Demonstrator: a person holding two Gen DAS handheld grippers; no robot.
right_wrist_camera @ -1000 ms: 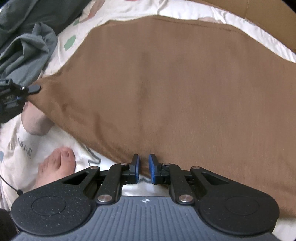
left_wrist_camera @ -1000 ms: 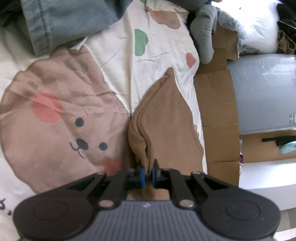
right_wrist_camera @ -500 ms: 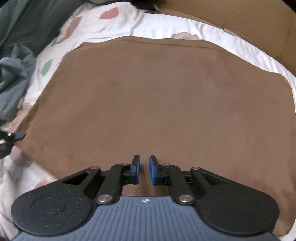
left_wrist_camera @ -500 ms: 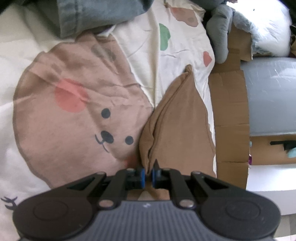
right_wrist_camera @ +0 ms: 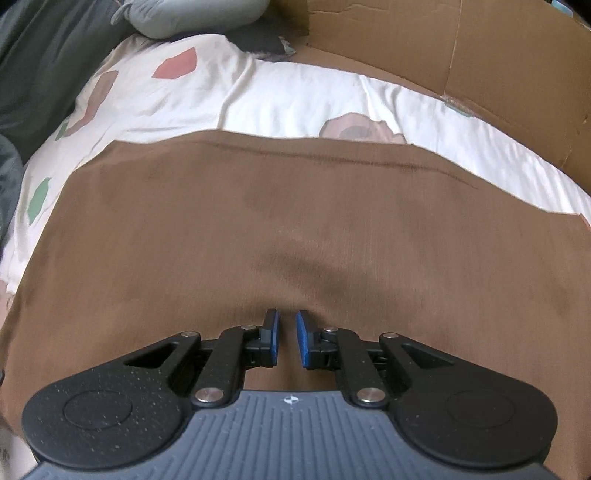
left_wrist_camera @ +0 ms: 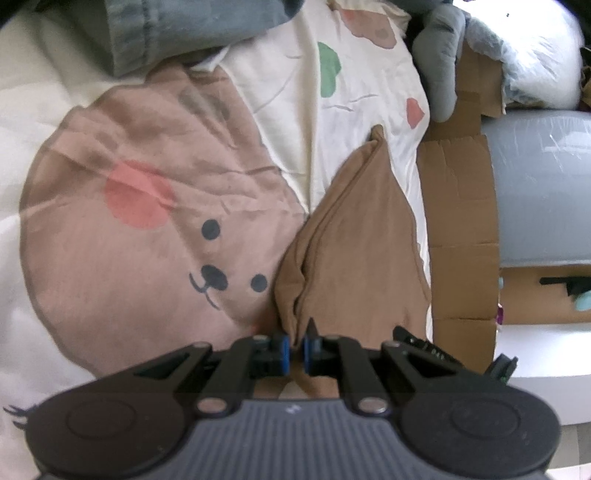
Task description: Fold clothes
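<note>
A brown garment (left_wrist_camera: pixel 362 240) lies on the bed and tapers away toward the bed's right edge. My left gripper (left_wrist_camera: pixel 293 349) is shut on its near bunched end, with brown fabric pinched between the blue pads. In the right wrist view the same garment (right_wrist_camera: pixel 295 221) spreads flat and wide, its far hem running straight across. My right gripper (right_wrist_camera: pixel 286 332) hovers low over the garment's middle. Its pads stand a narrow gap apart and nothing shows pinched between them. A slight dark crease sits just ahead of them. A black piece of the right gripper's frame (left_wrist_camera: pixel 436 349) shows beside the left one.
The bed cover (left_wrist_camera: pixel 147 240) is cream with a large bear face. Jeans (left_wrist_camera: pixel 177 33) and grey clothes (left_wrist_camera: pixel 439 66) are piled at the far end, dark clothes (right_wrist_camera: pixel 37 74) at the left. Cardboard (right_wrist_camera: pixel 461 55) lines the bed's far side, next to a grey wrapped block (left_wrist_camera: pixel 539 184).
My right gripper has travelled from the garment's near edge forward over its middle; the left gripper and a bare foot dropped out of its view. The left gripper kept its grip.
</note>
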